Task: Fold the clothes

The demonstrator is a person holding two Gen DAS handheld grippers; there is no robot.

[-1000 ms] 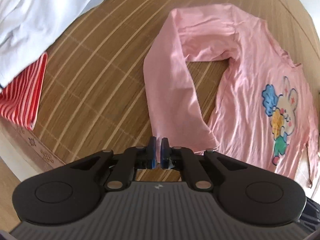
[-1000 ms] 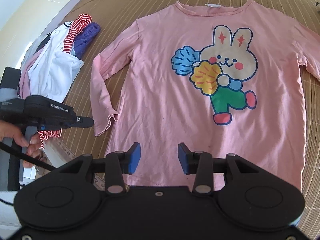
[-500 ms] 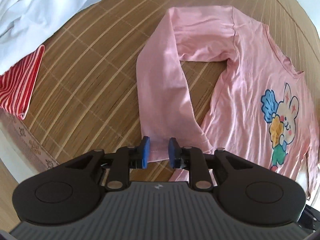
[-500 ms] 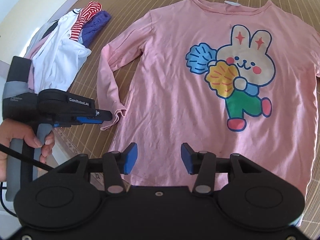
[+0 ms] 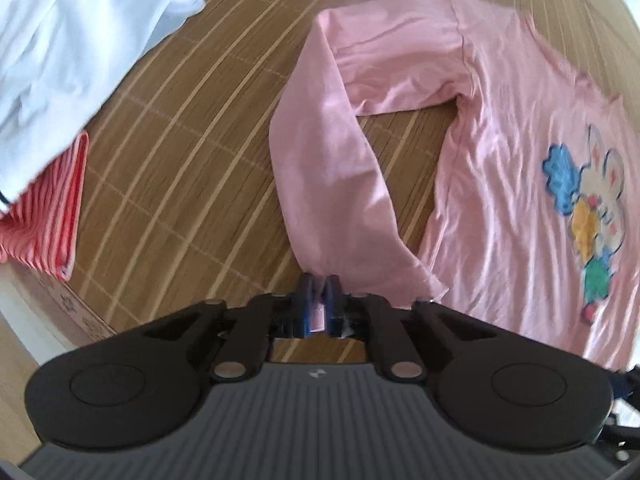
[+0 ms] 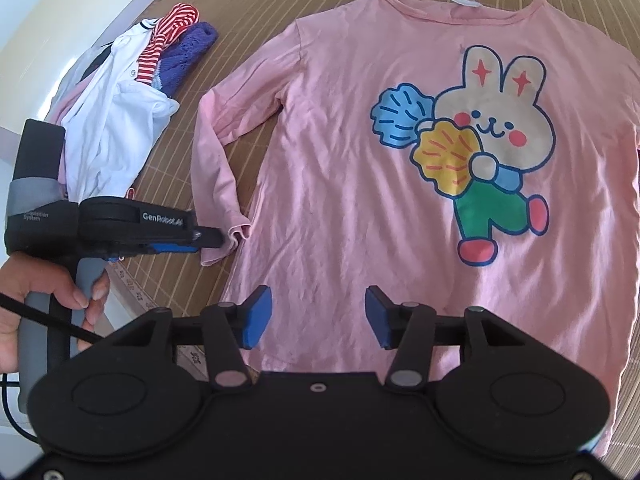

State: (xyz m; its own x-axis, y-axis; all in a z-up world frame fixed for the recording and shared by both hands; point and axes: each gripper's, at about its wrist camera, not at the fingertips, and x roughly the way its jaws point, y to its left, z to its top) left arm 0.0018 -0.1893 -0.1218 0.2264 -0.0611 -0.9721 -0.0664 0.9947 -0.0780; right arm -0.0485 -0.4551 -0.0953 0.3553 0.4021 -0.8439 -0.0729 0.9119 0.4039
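A pink long-sleeved shirt (image 6: 384, 184) with a rabbit print lies flat, front up, on the bamboo mat (image 6: 248, 0). Its left sleeve (image 5: 332, 176) bends down beside the body. My left gripper (image 5: 318, 300) is shut on the cuff of that sleeve; pink cloth shows between the blue pads. In the right wrist view the left gripper (image 6: 208, 238) sits at the cuff (image 6: 234, 236). My right gripper (image 6: 316, 316) is open and empty, hovering over the shirt's bottom hem.
A pile of other clothes lies at the mat's left: a white garment (image 6: 112, 136), a red-striped one (image 6: 164, 40) and a purple knit (image 6: 188, 52). In the left wrist view they are the white cloth (image 5: 72, 52) and red-striped cloth (image 5: 48, 220). The mat's edge (image 6: 136, 288) runs near my hand.
My left gripper opened half a second ago, moved onto the sleeve cuff and has now closed on it. My right gripper drifted slightly closer to the shirt and stayed open.
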